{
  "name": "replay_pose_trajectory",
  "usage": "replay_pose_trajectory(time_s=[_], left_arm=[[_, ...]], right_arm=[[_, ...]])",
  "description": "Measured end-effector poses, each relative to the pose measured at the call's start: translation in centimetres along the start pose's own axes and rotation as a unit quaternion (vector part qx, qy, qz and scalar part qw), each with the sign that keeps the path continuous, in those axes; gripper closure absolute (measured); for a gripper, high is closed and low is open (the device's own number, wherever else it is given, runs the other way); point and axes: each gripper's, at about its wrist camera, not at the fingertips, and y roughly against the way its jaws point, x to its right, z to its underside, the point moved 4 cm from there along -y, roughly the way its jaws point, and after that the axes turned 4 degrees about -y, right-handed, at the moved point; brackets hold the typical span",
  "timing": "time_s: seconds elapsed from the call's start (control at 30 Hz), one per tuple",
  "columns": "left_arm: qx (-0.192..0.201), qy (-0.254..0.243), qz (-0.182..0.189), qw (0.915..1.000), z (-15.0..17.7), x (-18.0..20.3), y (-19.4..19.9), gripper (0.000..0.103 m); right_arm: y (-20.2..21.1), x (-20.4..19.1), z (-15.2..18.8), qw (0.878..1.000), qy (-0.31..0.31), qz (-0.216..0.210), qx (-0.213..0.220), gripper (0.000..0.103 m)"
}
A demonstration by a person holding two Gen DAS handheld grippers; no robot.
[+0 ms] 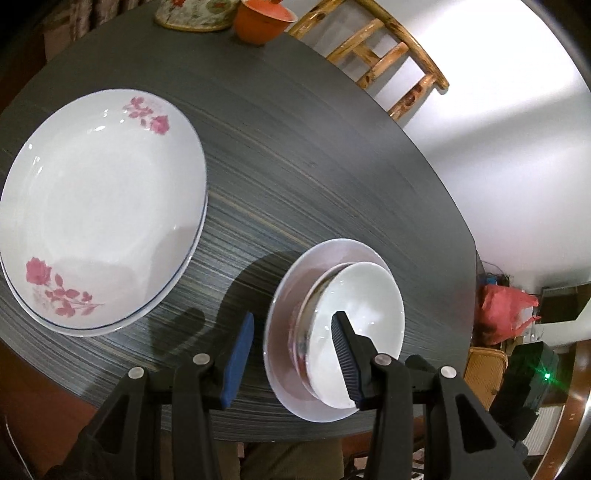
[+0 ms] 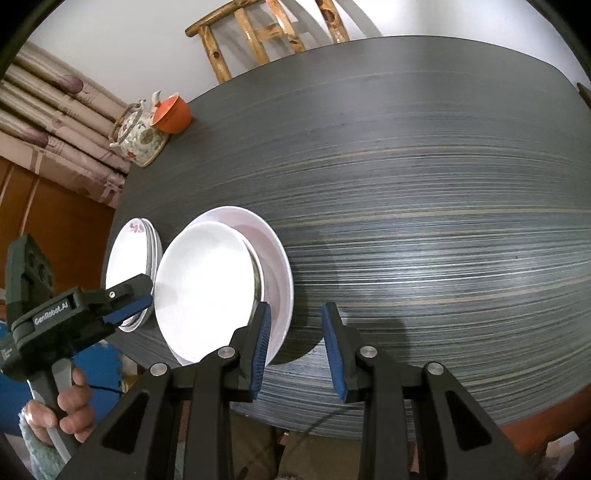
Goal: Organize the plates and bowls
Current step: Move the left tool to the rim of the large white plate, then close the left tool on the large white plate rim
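Two white bowls (image 1: 364, 306) are nested on a small white plate (image 1: 284, 332) near the table's front edge; the stack also shows in the right wrist view (image 2: 207, 284). A stack of white plates with pink flowers (image 1: 99, 206) lies to the left, also seen in the right wrist view (image 2: 127, 254). My left gripper (image 1: 293, 354) is open, one finger beside the small plate and the other finger over the top bowl, touching nothing clearly. My right gripper (image 2: 297, 347) is open and empty, just right of the bowl stack, above the table.
The dark striped table (image 2: 424, 221) stretches far to the right. A flowered teapot (image 2: 142, 138) and an orange bowl (image 2: 171, 114) stand at the far corner. A wooden chair (image 2: 266, 33) stands behind the table. The table's front edge is close to the bowls.
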Motion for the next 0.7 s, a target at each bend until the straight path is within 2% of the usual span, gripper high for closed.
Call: replay_pose_trajectory(time_s=[0.13, 0.47, 0.7], left_arm=[[0.002, 0.004, -0.008, 1.0, 0.1, -0.5, -0.2, 0.058], [0.003, 0.024, 0.006, 0.9997, 0.3, -1.6, 0.6, 0.06], [-0.002, 0.023, -0.002, 0.9997, 0.4, -1.9, 0.2, 0.06]], right_arm=[[-0.5, 0.1, 0.0, 1.0, -0.005, -0.007, -0.004, 0.075], [-1.6, 0.0, 0.2, 1.0, -0.011, -0.01, -0.014, 0.075], [-1.6, 0.2, 0.0, 1.0, -0.015, -0.009, -0.012, 0.075]])
